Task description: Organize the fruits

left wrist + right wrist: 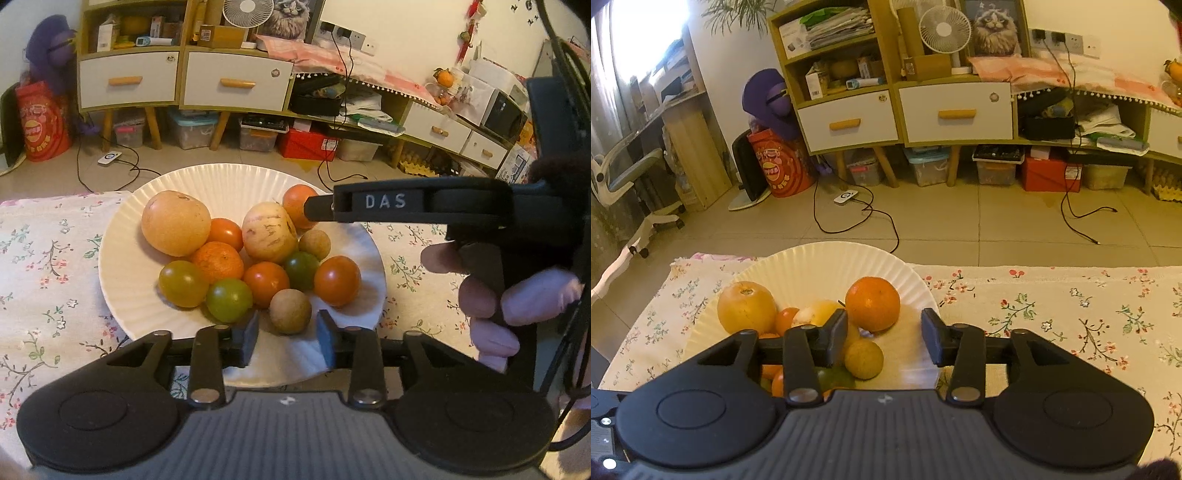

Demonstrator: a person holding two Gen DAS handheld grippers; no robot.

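Note:
A white paper plate (122,229) on the table holds several fruits: a big yellow-orange one (175,223), a pale streaked one (269,230), a mandarin (218,264), red and green tomatoes and two brown longans. My left gripper (288,332) is open at the plate's near rim, with one longan (290,312) lying just past its tips, untouched. My right gripper (884,336) is open over the plate (820,258). An orange mandarin (872,303) sits just beyond its tips, with a gap on its right side. In the left wrist view, one of the right gripper's fingers (321,208) points at that mandarin (295,203).
A floral tablecloth (1052,317) covers the table, whose far edge runs just behind the plate. A person's hand (480,295) grips the right gripper's handle to the right of the plate. Cabinets, storage boxes and floor cables lie beyond the table.

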